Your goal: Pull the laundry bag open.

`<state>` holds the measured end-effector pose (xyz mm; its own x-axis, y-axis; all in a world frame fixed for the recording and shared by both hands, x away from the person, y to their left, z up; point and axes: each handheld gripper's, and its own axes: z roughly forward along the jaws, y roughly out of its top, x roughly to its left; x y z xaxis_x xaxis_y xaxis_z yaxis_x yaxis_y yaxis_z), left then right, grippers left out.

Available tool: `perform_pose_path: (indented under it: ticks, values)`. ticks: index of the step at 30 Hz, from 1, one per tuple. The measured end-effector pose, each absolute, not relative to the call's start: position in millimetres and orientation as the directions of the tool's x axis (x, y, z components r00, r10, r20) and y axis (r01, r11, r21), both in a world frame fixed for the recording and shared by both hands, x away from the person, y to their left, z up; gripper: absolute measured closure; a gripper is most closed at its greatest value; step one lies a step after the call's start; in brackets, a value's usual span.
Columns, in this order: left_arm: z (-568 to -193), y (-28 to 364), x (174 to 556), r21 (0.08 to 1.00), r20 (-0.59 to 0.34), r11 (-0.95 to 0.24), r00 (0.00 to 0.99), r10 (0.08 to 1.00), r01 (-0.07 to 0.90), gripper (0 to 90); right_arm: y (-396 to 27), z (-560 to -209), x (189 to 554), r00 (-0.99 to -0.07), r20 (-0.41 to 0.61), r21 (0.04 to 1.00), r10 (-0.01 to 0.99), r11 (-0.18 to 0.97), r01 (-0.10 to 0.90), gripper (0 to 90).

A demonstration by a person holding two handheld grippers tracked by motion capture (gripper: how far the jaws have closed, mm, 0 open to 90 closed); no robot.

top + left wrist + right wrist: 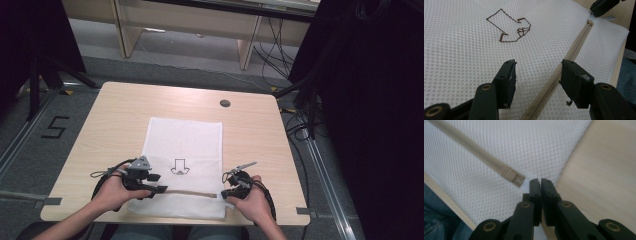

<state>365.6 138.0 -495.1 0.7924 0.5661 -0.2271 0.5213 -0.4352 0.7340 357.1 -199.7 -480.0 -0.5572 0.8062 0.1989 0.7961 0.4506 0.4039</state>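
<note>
A white mesh laundry bag [184, 150] is lying flat on the worktop [110, 115], with its beige zipper [192, 193] running crosswise along the near edge, from the left tool [148, 182] to the right tool [231, 191].

In the left gripper view, the left tool [537, 75] is being held spread, its jaws straddling the zipper [574, 50] near that end, with mesh showing between them and nothing gripped.

In the right gripper view, the right tool [540, 182] is being held pressed together at the bag's corner, just beside the zipper's end [512, 176]; a sliver of white fabric seems to be pinched, though this cannot be told for sure.

The zipper's long axis is thus being spanned by both tools. Where the slider is sitting cannot be made out. Any pull would probably be made along that line, with one end anchored by the right tool.
</note>
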Motion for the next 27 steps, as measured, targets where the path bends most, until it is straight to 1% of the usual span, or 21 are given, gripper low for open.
perform_pose_path:
  ticks: [2, 3, 5, 9, 10, 11, 12, 13, 14, 15, 16, 17, 18, 19, 23, 25, 27]
  values:
    - [-495, 137, 365, 0.735, -0.223, -0.439, 0.795, 0.564, 0.517, 45.3, -199, -481, 358, -0.574, 0.193, 0.420, 0.796, 0.462, 0.781, 87.9]
    - [-495, 134, 364, 0.742, -0.220, -0.442, 0.806, 0.549, 0.504, 45.4, -197, -480, 356, -0.567, 0.170, 0.398, 0.806, 0.470, 0.787, 89.5]
    - [-494, 130, 363, 0.749, -0.216, -0.445, 0.816, 0.537, 0.491, 45.5, -196, -482, 357, -0.601, 0.157, 0.417, 0.784, 0.499, 0.760, 90.0]
    - [-495, 123, 360, 0.749, -0.207, -0.467, 0.836, 0.508, 0.469, 45.5, -194, -479, 355, -0.591, 0.147, 0.409, 0.793, 0.495, 0.767, 90.0]
    - [-495, 123, 361, 0.750, -0.186, -0.483, 0.845, 0.501, 0.451, 45.5, -195, -478, 356, -0.607, 0.140, 0.438, 0.782, 0.501, 0.746, 90.0]
    - [-496, 122, 360, 0.749, -0.208, -0.467, 0.836, 0.507, 0.469, 45.5, -194, -476, 356, -0.610, 0.143, 0.458, 0.779, 0.494, 0.739, 90.0]
    - [-496, 122, 360, 0.749, -0.208, -0.467, 0.836, 0.507, 0.469, 45.5, -194, -476, 356, -0.610, 0.143, 0.458, 0.779, 0.494, 0.739, 90.0]
    - [-496, 122, 360, 0.752, -0.206, -0.466, 0.837, 0.507, 0.467, 45.6, -191, -470, 353, -0.586, 0.152, 0.470, 0.796, 0.464, 0.751, 90.0]
    - [-496, 122, 360, 0.752, -0.206, -0.466, 0.837, 0.507, 0.467, 45.7, -190, -469, 353, -0.589, 0.148, 0.463, 0.795, 0.470, 0.751, 90.0]
    - [-495, 123, 360, 0.754, -0.197, -0.468, 0.838, 0.509, 0.461, 45.7, -189, -473, 354, -0.615, 0.140, 0.467, 0.776, 0.496, 0.732, 90.0]
    - [-495, 122, 360, 0.756, -0.198, -0.465, 0.837, 0.509, 0.461, 45.8, -188, -474, 353, -0.596, 0.151, 0.443, 0.789, 0.485, 0.754, 90.0]
    - [-494, 121, 360, 0.762, -0.205, -0.454, 0.837, 0.508, 0.462, 46.1, -188, -478, 355, -0.620, 0.129, 0.443, 0.774, 0.515, 0.734, 90.0]
    - [-494, 121, 360, 0.762, -0.205, -0.454, 0.837, 0.508, 0.462, 46.3, -188, -478, 355, -0.620, 0.129, 0.443, 0.774, 0.515, 0.734, 90.0]
    - [-493, 120, 360, 0.765, -0.196, -0.460, 0.842, 0.502, 0.452, 46.5, -187, -483, 355, -0.620, 0.121, 0.411, 0.775, 0.529, 0.742, 90.0]
    - [-490, 113, 359, 0.777, -0.185, -0.459, 0.853, 0.488, 0.432, 48.3, -187, -483, 357, -0.617, 0.129, 0.397, 0.776, 0.530, 0.749, 90.0]
    - [-486, 105, 360, 0.780, -0.173, -0.472, 0.867, 0.467, 0.410, 50.2, -187, -482, 357, -0.599, 0.138, 0.378, 0.789, 0.517, 0.768, 90.0]
    - [-484, 99, 360, 0.786, -0.173, -0.475, 0.878, 0.446, 0.396, 54.8, -187, -482, 357, -0.596, 0.139, 0.377, 0.791, 0.514, 0.770, 90.0]
